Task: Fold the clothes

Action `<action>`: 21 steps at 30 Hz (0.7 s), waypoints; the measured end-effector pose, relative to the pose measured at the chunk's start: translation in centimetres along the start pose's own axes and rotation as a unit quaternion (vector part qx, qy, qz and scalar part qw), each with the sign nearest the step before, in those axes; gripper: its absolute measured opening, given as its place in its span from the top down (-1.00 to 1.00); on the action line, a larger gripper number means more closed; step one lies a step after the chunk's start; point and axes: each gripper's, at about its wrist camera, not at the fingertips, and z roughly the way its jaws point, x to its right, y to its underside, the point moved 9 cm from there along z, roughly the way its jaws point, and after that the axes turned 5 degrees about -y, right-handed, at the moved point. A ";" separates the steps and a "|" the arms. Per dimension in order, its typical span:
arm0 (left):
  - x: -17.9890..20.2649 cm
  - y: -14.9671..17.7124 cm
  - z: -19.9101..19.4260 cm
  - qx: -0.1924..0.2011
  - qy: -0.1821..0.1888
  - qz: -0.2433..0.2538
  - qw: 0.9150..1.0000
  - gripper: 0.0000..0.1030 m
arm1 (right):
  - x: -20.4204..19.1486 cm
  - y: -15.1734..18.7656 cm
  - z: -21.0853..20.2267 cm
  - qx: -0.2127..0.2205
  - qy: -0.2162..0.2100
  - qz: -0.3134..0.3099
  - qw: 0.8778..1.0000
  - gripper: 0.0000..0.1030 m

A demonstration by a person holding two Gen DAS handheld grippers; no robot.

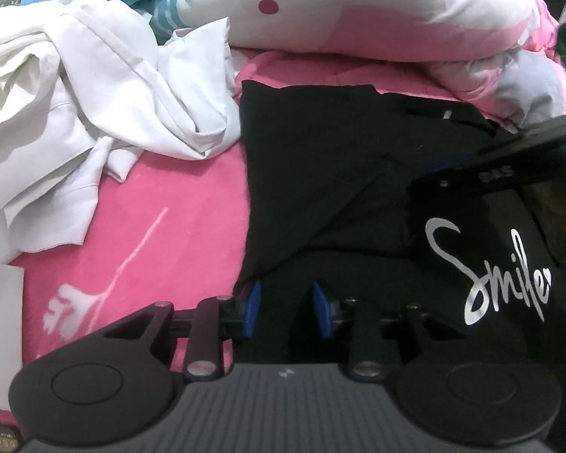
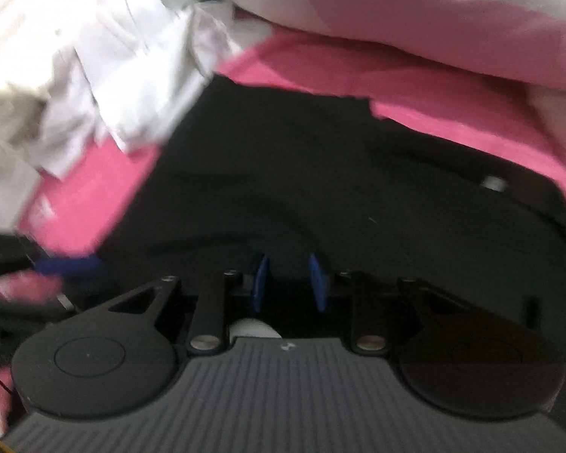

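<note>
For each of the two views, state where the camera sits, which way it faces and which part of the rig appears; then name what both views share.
Left wrist: sits behind the left gripper, faces down at the black printed T-shirt; jaws open; right gripper intrudes.
Right wrist: sits behind the right gripper, faces down, blurred; jaws open.
Shared: T-shirt, crumpled white garment, pink bedsheet.

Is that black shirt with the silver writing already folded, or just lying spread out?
Partly folded. The black shirt lies on the pink bedcover with one flap turned diagonally across it, next to the "Smile" print.
</note>
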 end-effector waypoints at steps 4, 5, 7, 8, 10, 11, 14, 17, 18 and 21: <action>-0.2 0.0 0.1 0.001 0.002 -0.001 1.000 0.36 | -3.2 -0.8 -2.0 0.040 -0.054 -0.023 0.997 0.52; -0.2 0.0 0.1 0.002 0.003 0.000 1.000 0.36 | -4.5 -0.6 -1.8 0.039 -0.065 -0.057 0.996 0.50; -0.1 0.0 0.2 0.004 0.004 0.001 1.000 0.36 | -7.3 -0.1 -1.4 0.029 -0.081 -0.135 0.987 0.49; -0.1 0.0 0.2 0.004 0.005 0.002 1.000 0.35 | -8.4 0.4 -0.9 0.017 -0.081 -0.173 0.981 0.48; -0.3 0.1 0.2 0.005 0.007 0.001 1.000 0.36 | -9.4 1.9 0.9 -0.016 -0.049 -0.256 0.965 0.50; -0.3 0.1 0.2 0.005 0.008 0.001 1.000 0.37 | -9.4 2.7 1.6 -0.027 -0.032 -0.282 0.959 0.62; -0.5 0.2 0.1 0.007 0.008 0.001 1.000 0.39 | -9.0 2.6 1.1 -0.023 -0.025 -0.306 0.952 0.95; -0.7 0.2 0.1 0.006 0.008 -0.001 1.000 0.39 | -9.6 2.1 -0.5 -0.019 -0.043 -0.331 0.942 0.96; -0.7 0.2 0.1 0.005 0.007 -0.002 1.000 0.39 | -9.7 2.4 -0.5 -0.025 -0.044 -0.344 0.938 0.96; -0.8 0.2 0.1 0.002 0.007 -0.003 1.000 0.39 | -9.8 4.9 0.8 -0.072 -0.045 -0.364 0.927 0.95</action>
